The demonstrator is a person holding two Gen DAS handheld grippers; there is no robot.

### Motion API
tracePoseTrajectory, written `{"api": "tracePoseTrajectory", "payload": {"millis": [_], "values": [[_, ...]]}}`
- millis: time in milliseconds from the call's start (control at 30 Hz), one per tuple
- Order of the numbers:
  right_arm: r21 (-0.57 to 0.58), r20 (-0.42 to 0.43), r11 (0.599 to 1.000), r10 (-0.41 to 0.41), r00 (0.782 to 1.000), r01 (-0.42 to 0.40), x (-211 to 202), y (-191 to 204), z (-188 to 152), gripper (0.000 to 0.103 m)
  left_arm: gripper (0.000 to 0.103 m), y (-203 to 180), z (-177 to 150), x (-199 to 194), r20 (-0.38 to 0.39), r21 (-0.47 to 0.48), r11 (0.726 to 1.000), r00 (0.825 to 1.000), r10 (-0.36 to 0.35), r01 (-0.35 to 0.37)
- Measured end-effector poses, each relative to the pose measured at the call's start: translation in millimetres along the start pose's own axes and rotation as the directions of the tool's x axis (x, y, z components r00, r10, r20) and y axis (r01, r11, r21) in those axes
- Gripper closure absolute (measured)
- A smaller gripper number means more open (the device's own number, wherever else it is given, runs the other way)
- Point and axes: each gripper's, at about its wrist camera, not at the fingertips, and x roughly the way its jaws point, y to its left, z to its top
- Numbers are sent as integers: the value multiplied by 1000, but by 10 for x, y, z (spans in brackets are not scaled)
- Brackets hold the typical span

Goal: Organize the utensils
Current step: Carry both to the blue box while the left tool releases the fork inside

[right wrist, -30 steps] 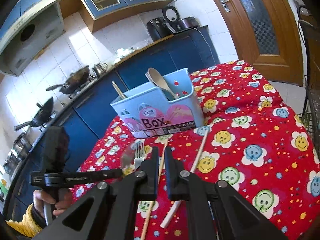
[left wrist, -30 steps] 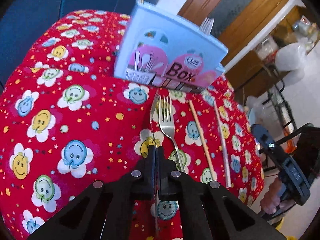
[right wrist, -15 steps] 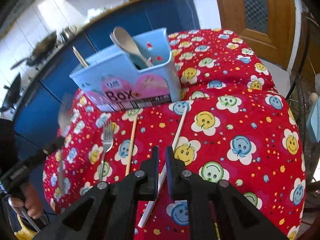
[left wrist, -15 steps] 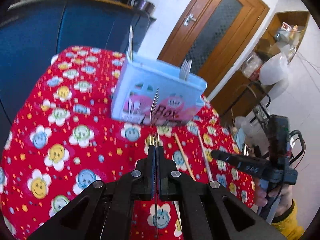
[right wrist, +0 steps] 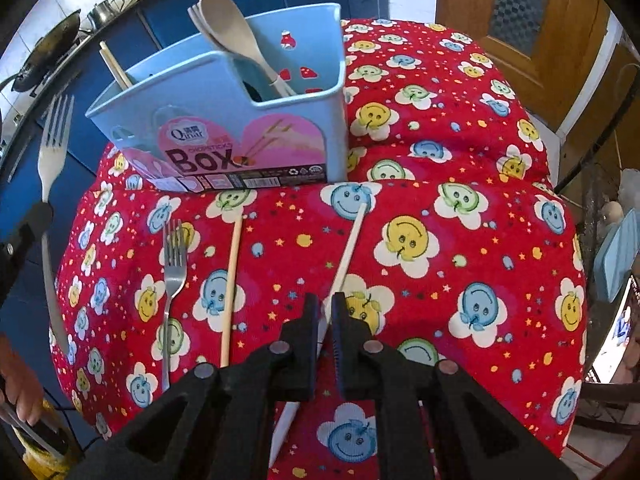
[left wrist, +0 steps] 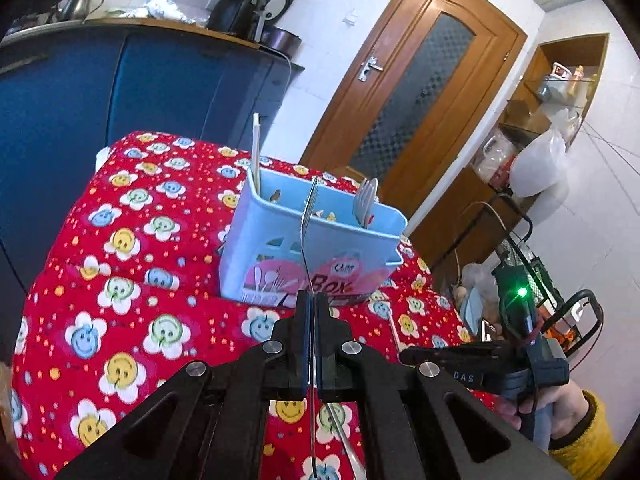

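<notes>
My left gripper is shut on a metal fork, held edge-on above the red cloth, its head in front of the blue utensil box. In the right wrist view the same fork shows raised at the far left. The box holds wooden spoons, a chopstick and a fork. My right gripper hovers low over a white chopstick, jaws nearly closed around it with a small gap. A second fork and a wooden chopstick lie on the cloth.
The table carries a red smiley-flower cloth. Blue kitchen cabinets stand behind it, a wooden door to the right. A wire rack and bags stand past the table's right edge.
My left gripper has lifted the fork off the cloth and raised it toward the box. My right gripper has moved down and forward over the white chopstick.
</notes>
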Motion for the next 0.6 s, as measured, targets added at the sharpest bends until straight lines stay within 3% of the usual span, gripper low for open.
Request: {"api": "tracePoseTrajectory", "payload": {"millis": [300,467,600], "values": [[-5,-59,1000,8,998,-8,127,12,116,90,102,-62,356,65,67,37,999,997,-32,30],[45,10,996,72,997,-73,99,-73,49,94,102,-149,639,110,130,70,996,990,-59,50],[93,101,988,115,988,-125,39,-173,-66,96,102,-196,790,143,203,84,996,979,-28,11]]}}
